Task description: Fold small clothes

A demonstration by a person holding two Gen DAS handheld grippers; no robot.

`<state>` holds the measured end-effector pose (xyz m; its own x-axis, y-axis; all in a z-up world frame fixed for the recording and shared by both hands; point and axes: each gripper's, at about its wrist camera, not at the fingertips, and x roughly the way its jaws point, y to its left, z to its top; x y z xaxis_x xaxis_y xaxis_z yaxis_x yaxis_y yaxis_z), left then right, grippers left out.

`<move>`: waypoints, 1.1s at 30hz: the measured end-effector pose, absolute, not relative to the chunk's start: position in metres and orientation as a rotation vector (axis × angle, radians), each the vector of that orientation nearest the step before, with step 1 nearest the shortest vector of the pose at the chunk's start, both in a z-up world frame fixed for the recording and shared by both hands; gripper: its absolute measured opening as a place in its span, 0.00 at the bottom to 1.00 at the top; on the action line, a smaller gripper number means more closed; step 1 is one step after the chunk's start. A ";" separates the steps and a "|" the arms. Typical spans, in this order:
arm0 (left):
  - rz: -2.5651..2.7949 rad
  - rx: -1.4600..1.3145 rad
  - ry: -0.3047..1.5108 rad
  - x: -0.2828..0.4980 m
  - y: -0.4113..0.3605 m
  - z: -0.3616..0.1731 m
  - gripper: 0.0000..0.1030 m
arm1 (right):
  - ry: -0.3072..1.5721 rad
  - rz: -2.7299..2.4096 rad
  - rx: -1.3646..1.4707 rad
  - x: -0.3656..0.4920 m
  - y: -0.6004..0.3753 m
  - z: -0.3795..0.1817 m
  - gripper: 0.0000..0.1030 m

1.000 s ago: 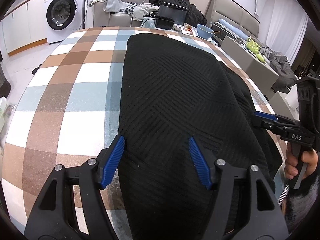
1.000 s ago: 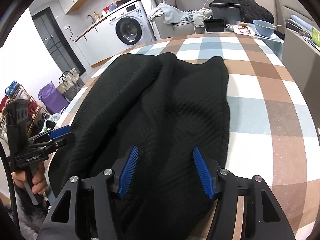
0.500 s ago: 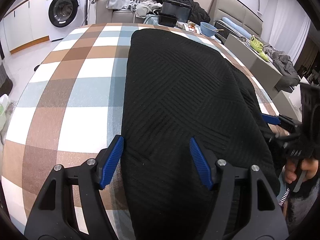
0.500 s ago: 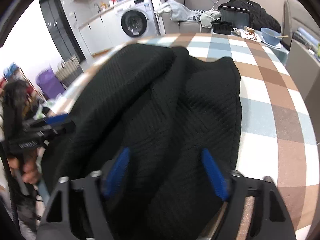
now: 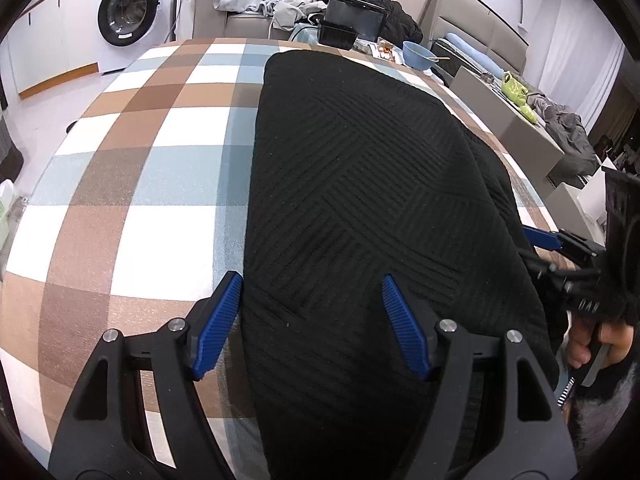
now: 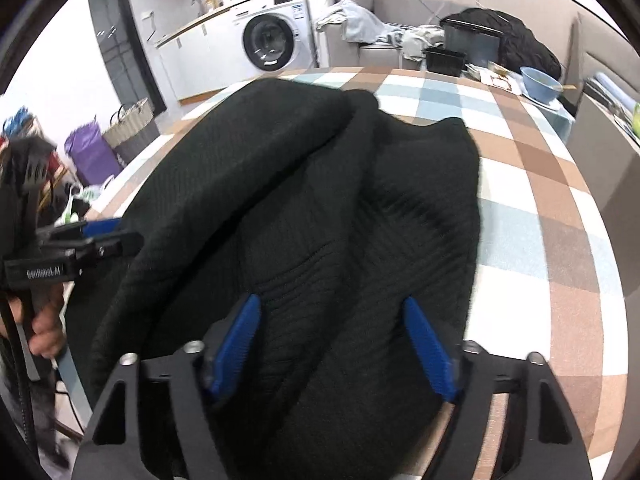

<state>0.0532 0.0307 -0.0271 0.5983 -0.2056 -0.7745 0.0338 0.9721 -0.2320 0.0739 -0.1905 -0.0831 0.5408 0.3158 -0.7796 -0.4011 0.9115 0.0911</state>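
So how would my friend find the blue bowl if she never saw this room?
Start at the big table with the brown, blue and white checked cloth and look past the black knitted garment to the far end. There, right of the black plastic bins, stands the light blue bowl, the only round blue dish, with a utensil sticking out.

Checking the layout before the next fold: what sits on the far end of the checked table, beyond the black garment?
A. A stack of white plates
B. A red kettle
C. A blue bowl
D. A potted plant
C: a blue bowl stands at the far end of the checked table, beyond the black garment, beside dark containers; no kettle, plates or plant show there.
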 end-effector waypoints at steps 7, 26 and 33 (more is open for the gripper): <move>-0.144 -0.192 0.913 0.053 0.032 -0.027 0.60 | 0.889 0.354 0.017 0.094 -0.217 -0.069 0.56; -0.164 -0.203 0.784 0.035 0.037 0.019 0.39 | 0.901 0.444 0.121 0.118 -0.212 -0.047 0.43; -0.212 -0.143 0.802 0.035 0.007 0.026 0.48 | 0.995 0.464 0.086 0.135 -0.183 -0.069 0.05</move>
<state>0.0352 0.0074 0.0259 0.6757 -0.2420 -0.6963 0.1337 0.9691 -0.2071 0.1346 -0.1827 -0.0686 0.4560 0.4144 -0.7876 -0.3374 0.8994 0.2778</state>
